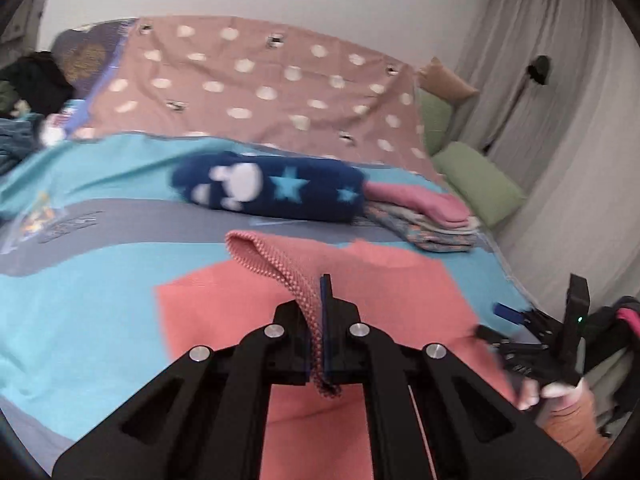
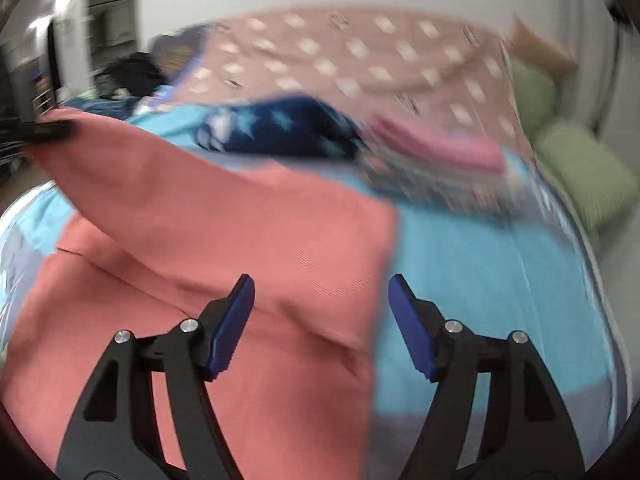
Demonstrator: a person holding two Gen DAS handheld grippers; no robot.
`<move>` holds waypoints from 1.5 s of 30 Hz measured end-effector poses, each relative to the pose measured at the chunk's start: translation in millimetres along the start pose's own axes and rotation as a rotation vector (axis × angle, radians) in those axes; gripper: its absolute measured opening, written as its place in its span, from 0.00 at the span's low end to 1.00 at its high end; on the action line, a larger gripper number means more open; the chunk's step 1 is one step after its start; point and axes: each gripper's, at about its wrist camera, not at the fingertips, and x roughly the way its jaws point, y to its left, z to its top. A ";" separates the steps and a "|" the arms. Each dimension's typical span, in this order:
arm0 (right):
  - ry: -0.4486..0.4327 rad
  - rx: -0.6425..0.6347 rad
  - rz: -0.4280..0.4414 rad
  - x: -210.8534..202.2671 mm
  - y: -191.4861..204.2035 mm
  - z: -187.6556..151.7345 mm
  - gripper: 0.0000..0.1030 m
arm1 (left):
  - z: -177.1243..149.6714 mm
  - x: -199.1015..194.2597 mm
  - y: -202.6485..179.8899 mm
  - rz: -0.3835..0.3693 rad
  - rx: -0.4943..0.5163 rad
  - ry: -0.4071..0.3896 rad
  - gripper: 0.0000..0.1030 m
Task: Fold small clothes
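Observation:
A salmon-pink garment (image 1: 224, 312) lies spread on the turquoise and grey bedsheet (image 1: 80, 280). My left gripper (image 1: 319, 304) is shut on its ribbed hem (image 1: 260, 252) and holds that edge lifted off the bed. In the right wrist view the raised corner of the garment (image 2: 240, 220) runs up to the left gripper (image 2: 48, 132) at the far left. My right gripper (image 2: 321, 292) stands open above the garment's right edge, blue pads (image 2: 236, 320) wide apart with nothing pinched. It also shows blurred at the right of the left wrist view, a hand (image 1: 560, 400) below it.
Behind the garment lie a navy fleece with stars (image 1: 272, 188) and a stack of folded pink and patterned clothes (image 1: 424, 216). A brown dotted blanket (image 1: 256, 80) covers the far bed. Green pillows (image 1: 476, 180) and a curtain (image 1: 560, 120) are at right, dark clothes (image 1: 36, 80) at left.

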 end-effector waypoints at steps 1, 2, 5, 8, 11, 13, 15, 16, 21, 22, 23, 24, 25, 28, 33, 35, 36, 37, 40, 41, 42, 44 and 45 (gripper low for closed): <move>0.034 0.036 0.002 7.6 -10.7 -7.6 0.69 | -3.3 3.2 9.5 0.006 -0.015 0.017 0.03; 0.061 0.065 0.004 14.8 -18.3 -13.6 0.69 | -7.8 7.8 17.0 0.008 -0.033 0.039 0.04; 0.106 0.124 0.036 29.6 -31.4 -22.5 0.69 | -25.4 29.3 34.2 0.067 -0.060 0.131 0.12; 0.104 0.111 0.011 26.8 -29.6 -24.0 0.69 | -44.9 42.0 44.7 0.155 -0.056 0.177 0.31; 0.125 0.117 -0.027 27.0 -30.7 -24.7 0.71 | -60.1 42.7 52.5 0.184 -0.060 0.181 0.38; 0.136 0.133 -0.064 25.5 -37.0 -24.9 0.71 | -70.0 41.0 53.0 0.199 -0.044 0.174 0.46; 0.144 0.148 -0.086 23.5 -42.5 -25.4 0.71 | -77.3 38.4 49.8 0.209 -0.007 0.160 0.52; 0.148 0.150 -0.091 23.0 -44.0 -26.0 0.71 | -79.8 38.3 48.8 0.218 0.008 0.156 0.58; 0.125 0.133 -0.100 18.2 -38.0 -26.7 0.71 | -86.9 42.0 47.3 0.234 0.009 0.146 0.64; 0.120 0.124 -0.080 18.0 -34.4 -26.1 0.71 | -87.0 42.3 48.2 0.230 0.003 0.144 0.64; 0.122 0.103 -0.059 20.0 -27.9 -25.7 0.71 | -87.2 43.0 48.3 0.228 0.001 0.143 0.64; 0.124 0.090 -0.069 21.6 -24.5 -25.6 0.71 | -87.6 43.3 47.7 0.229 0.002 0.142 0.65; 0.124 0.083 -0.093 23.2 -23.0 -25.7 0.70 | -88.0 43.2 47.5 0.232 0.005 0.140 0.65; 0.130 0.217 -0.128 21.7 -52.3 -28.9 0.68 | -89.3 43.5 46.5 0.241 0.008 0.134 0.68; 0.134 0.225 -0.099 17.6 -57.4 -34.8 0.68 | -89.7 43.9 47.4 0.241 0.006 0.133 0.68; 0.140 0.184 -0.121 14.1 -49.6 -35.8 0.68 | -89.7 44.2 47.4 0.245 0.010 0.132 0.68; 0.147 0.192 -0.107 11.1 -50.8 -36.2 0.68 | -90.0 43.9 46.9 0.246 0.010 0.131 0.68; 0.153 0.209 -0.083 5.9 -53.2 -36.0 0.68 | -89.8 42.9 47.3 0.248 0.007 0.128 0.68; 0.095 0.267 0.012 -20.7 -62.5 -29.0 0.64 | -83.9 29.4 46.6 0.265 -0.018 0.082 0.66; 0.063 0.257 0.009 -28.0 -60.8 -22.3 0.62 | -78.8 21.2 44.0 0.237 -0.022 0.045 0.64; 0.021 0.219 -0.010 -34.4 -55.1 -10.5 0.54 | -72.6 14.2 40.7 0.212 -0.024 0.011 0.59; -0.024 0.136 -0.005 -30.1 -40.7 13.3 0.34 | -55.8 6.6 29.8 0.181 -0.009 -0.037 0.50; -0.028 0.119 0.019 -22.8 -35.1 22.6 0.22 | -47.9 10.7 24.0 0.168 0.012 -0.034 0.43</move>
